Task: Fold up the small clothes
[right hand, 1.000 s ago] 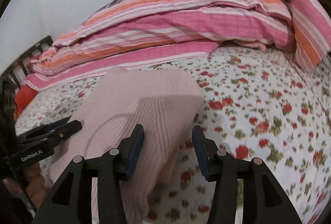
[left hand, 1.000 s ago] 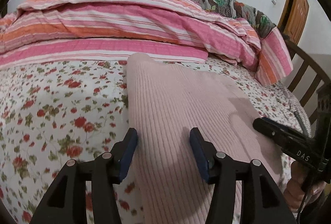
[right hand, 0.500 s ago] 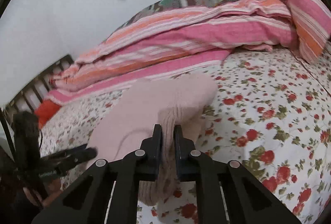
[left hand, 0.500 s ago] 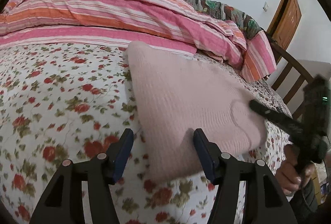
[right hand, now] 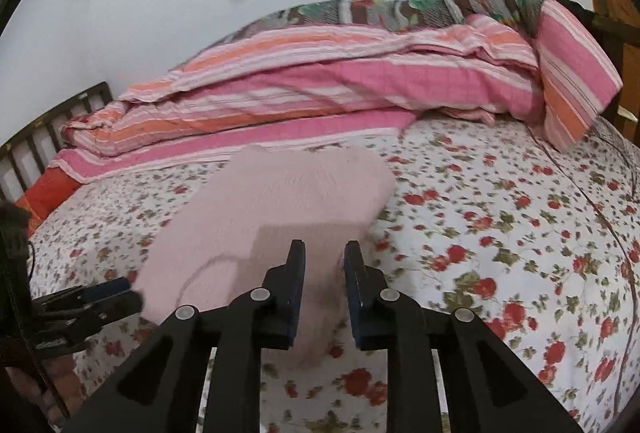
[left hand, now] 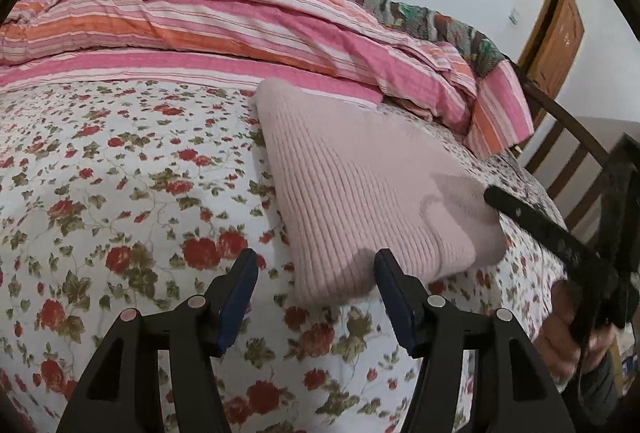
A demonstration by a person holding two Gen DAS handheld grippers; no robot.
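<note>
Two grippers: the left gripper (left hand: 316,293) had its jaws spread wide, holding nothing, at the near corner of the sweater (left hand: 372,201); the right gripper (right hand: 324,293) had its jaws partly parted around the sweater's near edge, and whether they pinched it I could not tell.
Sweater: a pink ribbed knit, folded into a block, lay on the flowered bed (left hand: 120,193) in front of the striped quilt (left hand: 240,29).
Main risk: thick layers could spring open if the right jaws dragged the edge.
Cause: soft knit slides on itself, and the mattress gives underneath.
Second risk: the left jaws could snag a rib.
</note>
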